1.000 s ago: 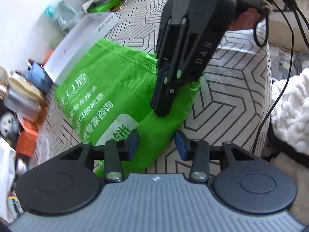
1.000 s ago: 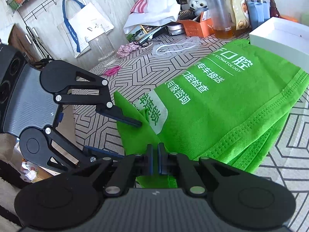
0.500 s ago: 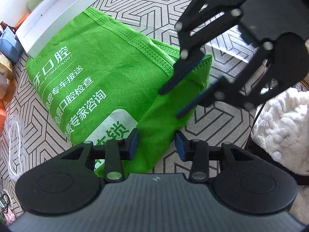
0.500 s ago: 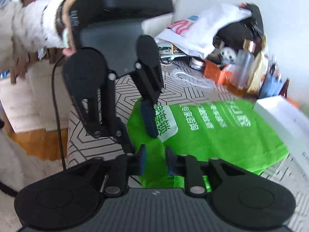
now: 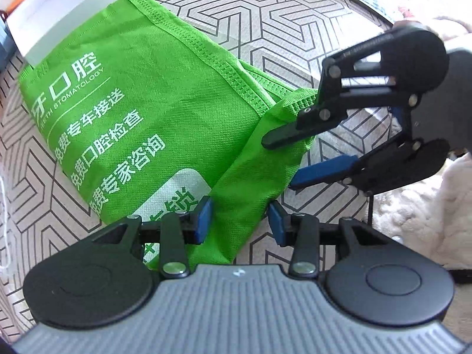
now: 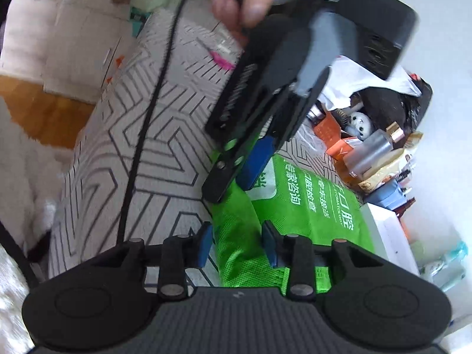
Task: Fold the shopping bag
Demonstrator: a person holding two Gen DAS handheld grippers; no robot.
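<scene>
- Right gripper (image 6: pixel 237 242) has rolled, jaws just parted, now loosely astride bag (image 5: pixel 141 100) flap; left gripper (image 5: pixel 239 218) likewise apart around it
- bag flat on patterned cloth (image 5: pixel 295 23)

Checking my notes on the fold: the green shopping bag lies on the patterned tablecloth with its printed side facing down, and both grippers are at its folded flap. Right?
Not quite: the green shopping bag lies printed side up; the left wrist view shows its white lettering. The rest holds: it lies on the patterned tablecloth, left gripper and right gripper at the flap.
</scene>
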